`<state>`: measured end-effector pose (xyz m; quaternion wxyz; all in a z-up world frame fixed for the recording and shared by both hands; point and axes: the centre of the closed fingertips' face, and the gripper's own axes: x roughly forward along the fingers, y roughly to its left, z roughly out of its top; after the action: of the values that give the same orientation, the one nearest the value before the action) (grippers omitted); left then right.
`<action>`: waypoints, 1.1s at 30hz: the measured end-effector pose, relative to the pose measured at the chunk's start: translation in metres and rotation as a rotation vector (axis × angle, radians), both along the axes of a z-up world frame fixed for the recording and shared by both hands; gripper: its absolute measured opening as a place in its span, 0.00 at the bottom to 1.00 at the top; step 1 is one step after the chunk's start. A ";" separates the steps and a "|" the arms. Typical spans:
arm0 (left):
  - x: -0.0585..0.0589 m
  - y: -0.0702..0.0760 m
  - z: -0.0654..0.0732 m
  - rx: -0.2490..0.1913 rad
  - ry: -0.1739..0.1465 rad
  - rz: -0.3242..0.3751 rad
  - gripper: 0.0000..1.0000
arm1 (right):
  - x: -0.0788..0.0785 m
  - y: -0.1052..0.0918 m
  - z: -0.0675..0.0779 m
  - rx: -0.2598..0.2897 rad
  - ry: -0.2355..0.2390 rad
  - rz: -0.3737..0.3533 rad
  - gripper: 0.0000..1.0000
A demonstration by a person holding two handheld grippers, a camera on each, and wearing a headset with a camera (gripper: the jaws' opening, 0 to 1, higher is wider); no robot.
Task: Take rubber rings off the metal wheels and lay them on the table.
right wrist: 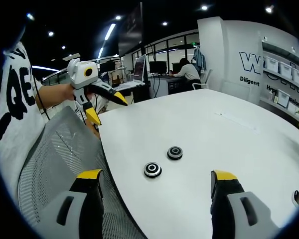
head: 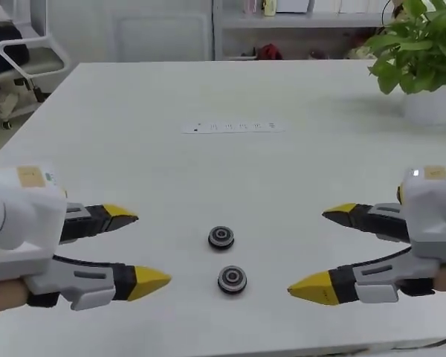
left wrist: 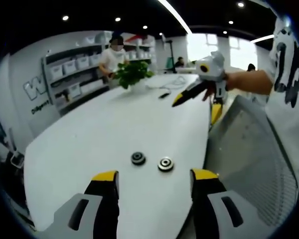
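Left claw point(head: 153, 248), right claw point(head: 306, 251) spread empty; far wheel point(head: 221, 238), near wheel point(head: 232, 280) lie flat, axles upright.

white table point(head: 134, 111) | far wheel point(head: 221, 237), near wheel point(head: 232, 279): close together, front | potted plant point(head: 430, 104): far right | label strip point(head: 234, 127): centre

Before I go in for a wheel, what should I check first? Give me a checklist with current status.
1. The left hand-held gripper is open: ok.
2. The right hand-held gripper is open: ok.
3. The far wheel and near wheel lie flat and apart, between the grippers: ok.
4. A dark rubber ring sits on each wheel: ok.
5. How tightly the rings sit: cannot tell.
6. Bare table beside the wheels for laying rings: ok.
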<state>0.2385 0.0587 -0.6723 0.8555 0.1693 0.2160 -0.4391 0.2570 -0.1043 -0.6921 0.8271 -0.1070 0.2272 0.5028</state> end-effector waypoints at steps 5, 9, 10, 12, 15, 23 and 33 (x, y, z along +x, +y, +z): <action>0.003 -0.003 -0.002 -0.005 0.000 -0.013 0.56 | 0.005 0.003 -0.003 -0.010 -0.005 0.009 0.85; 0.007 -0.002 -0.006 -0.002 0.005 -0.012 0.57 | 0.007 0.005 -0.005 -0.008 -0.004 0.020 0.84; 0.008 -0.002 -0.006 -0.003 0.007 -0.012 0.57 | 0.009 0.006 -0.007 -0.009 -0.005 0.024 0.83; 0.010 -0.002 -0.008 -0.004 0.011 -0.014 0.57 | 0.011 0.007 -0.008 -0.013 -0.006 0.030 0.83; 0.013 -0.003 -0.010 0.002 0.011 -0.023 0.57 | 0.014 0.008 -0.011 -0.019 -0.009 0.037 0.81; 0.021 -0.008 -0.018 0.014 0.020 -0.044 0.56 | 0.017 0.012 -0.019 -0.028 -0.010 0.054 0.78; 0.029 -0.016 -0.028 0.017 0.028 -0.069 0.55 | 0.024 0.022 -0.032 -0.031 -0.011 0.079 0.73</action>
<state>0.2675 0.0430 -0.7000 0.8352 0.1780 0.2256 -0.4689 0.2805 -0.0823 -0.7240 0.8062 -0.1313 0.2259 0.5308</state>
